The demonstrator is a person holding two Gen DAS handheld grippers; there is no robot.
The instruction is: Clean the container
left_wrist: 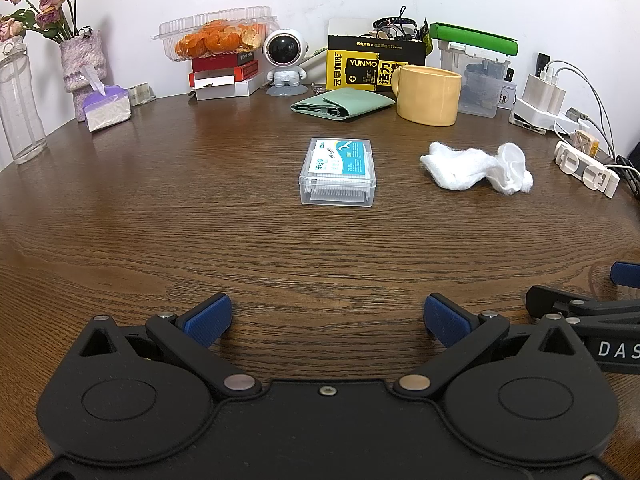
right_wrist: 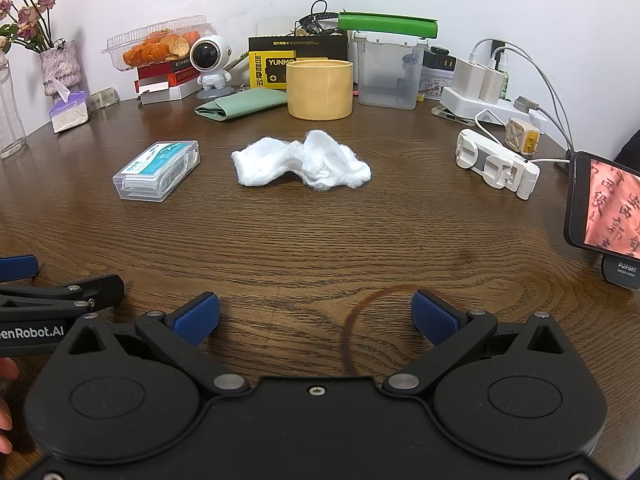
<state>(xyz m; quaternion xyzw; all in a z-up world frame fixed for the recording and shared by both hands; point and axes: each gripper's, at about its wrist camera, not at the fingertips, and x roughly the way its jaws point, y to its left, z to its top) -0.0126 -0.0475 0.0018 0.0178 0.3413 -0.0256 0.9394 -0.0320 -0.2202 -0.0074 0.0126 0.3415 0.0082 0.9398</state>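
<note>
**Container at mid-table, both grippers clear**

The clear plastic container [left_wrist: 338, 172] lies flat, lid closed, mid-table [left_wrist: 160, 220], bare wood on all four sides. The white cloth [left_wrist: 476, 168] lies to its right, apart. Clutter lines the far edge against the wall. Left gripper [left_wrist: 327, 318] and right gripper [right_wrist: 315, 316] sit at the near edge, fingers spread wide, holding nothing.

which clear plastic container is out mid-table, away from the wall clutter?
The small flat floss-pick box, lying alone beside the white cloth; the orange-peel clamshell and tall green-lidded tub sit at the wall.
</note>
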